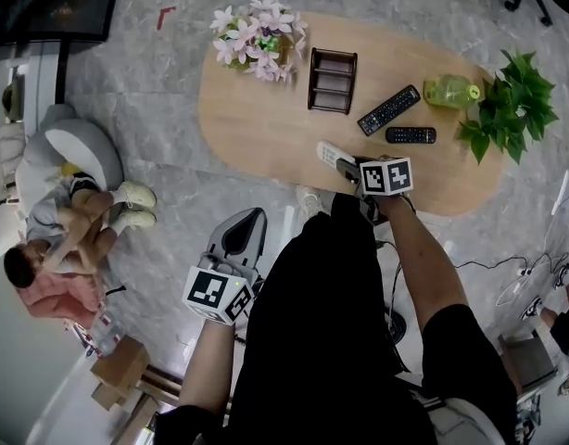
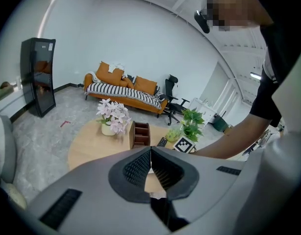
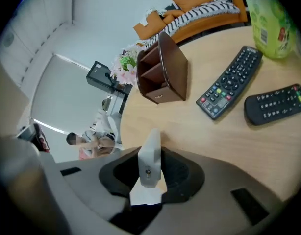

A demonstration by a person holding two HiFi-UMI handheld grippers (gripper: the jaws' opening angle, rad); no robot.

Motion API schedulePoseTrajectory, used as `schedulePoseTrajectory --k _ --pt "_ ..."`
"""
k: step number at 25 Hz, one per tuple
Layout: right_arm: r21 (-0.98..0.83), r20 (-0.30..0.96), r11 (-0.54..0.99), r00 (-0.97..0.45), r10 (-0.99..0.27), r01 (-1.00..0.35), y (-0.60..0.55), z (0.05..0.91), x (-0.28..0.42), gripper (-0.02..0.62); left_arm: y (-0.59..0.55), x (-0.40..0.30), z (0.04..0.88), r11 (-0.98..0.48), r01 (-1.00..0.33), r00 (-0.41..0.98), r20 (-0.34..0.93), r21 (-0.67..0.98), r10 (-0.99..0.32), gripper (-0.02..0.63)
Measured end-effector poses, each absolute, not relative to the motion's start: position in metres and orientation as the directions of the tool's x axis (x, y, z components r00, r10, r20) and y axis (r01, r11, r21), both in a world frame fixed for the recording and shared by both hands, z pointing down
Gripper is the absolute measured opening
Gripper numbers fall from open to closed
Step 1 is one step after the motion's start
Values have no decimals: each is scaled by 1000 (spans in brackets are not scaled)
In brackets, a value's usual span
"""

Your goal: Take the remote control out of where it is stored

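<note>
My right gripper point(image 1: 346, 167) is shut on a white remote point(image 1: 328, 153), held just over the near edge of the oval wooden table point(image 1: 257, 128). In the right gripper view the white remote point(image 3: 153, 140) stands on edge between the pads of that gripper point(image 3: 151, 156). The brown slotted holder point(image 1: 332, 81) stands upright behind it, and its slots look empty. Two black remotes point(image 1: 388, 110) point(image 1: 410, 135) lie flat to the holder's right. My left gripper point(image 1: 250, 217) hangs off the table at the lower left, shut with nothing in it point(image 2: 150, 151).
A pot of pink flowers point(image 1: 257, 37) stands at the table's far left. A green bottle point(image 1: 450, 91) and a leafy plant point(image 1: 509, 105) are at its right end. A person point(image 1: 67, 239) sits on the floor at left, with cardboard boxes point(image 1: 118, 369) nearby.
</note>
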State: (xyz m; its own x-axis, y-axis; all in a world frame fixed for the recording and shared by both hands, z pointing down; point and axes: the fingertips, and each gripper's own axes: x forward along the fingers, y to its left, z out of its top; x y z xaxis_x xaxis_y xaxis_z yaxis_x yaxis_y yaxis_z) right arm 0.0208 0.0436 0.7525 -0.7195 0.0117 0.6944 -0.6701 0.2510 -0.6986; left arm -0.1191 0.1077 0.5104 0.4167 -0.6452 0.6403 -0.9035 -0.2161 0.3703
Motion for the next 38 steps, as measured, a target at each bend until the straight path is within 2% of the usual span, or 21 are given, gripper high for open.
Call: schedulePoseTrajectory --k 4,10,12,15,16,22,27,33,38 --pt "-750 651 188 -758 39 -634 41 762 17 107 107 -115 520 -202 -902 417 652 382 -633 8" --pt "-736 672 114 -741 3 -667 30 781 32 120 102 -109 524 -199 -898 425 659 392 -621 8" --pt "-705 702 127 -712 -8 -697 29 787 37 143 102 -109 526 -200 -898 427 662 393 -616 8" --pt "-641 758 185 -652 2 -745 31 797 46 250 101 -108 528 -204 -896 431 665 395 -610 8" --pt "-625 771 194 -636 1 -757 31 799 49 259 101 -108 529 -206 -895 434 665 396 -608 8" --pt "-529 836 217 -548 -29 -820 32 806 69 264 101 -106 530 -206 -887 448 661 414 -602 8" --pt "-511 850 169 -525 -45 -843 28 807 73 267 102 -109 532 -217 -885 454 660 413 -598 8" --pt "-374 919 182 -390 -60 -909 24 809 93 307 102 -110 530 -226 -881 463 658 416 -594 8" --pt "-379 917 131 -390 -77 -916 19 809 99 313 99 -116 526 -233 -879 466 649 416 -601 8"
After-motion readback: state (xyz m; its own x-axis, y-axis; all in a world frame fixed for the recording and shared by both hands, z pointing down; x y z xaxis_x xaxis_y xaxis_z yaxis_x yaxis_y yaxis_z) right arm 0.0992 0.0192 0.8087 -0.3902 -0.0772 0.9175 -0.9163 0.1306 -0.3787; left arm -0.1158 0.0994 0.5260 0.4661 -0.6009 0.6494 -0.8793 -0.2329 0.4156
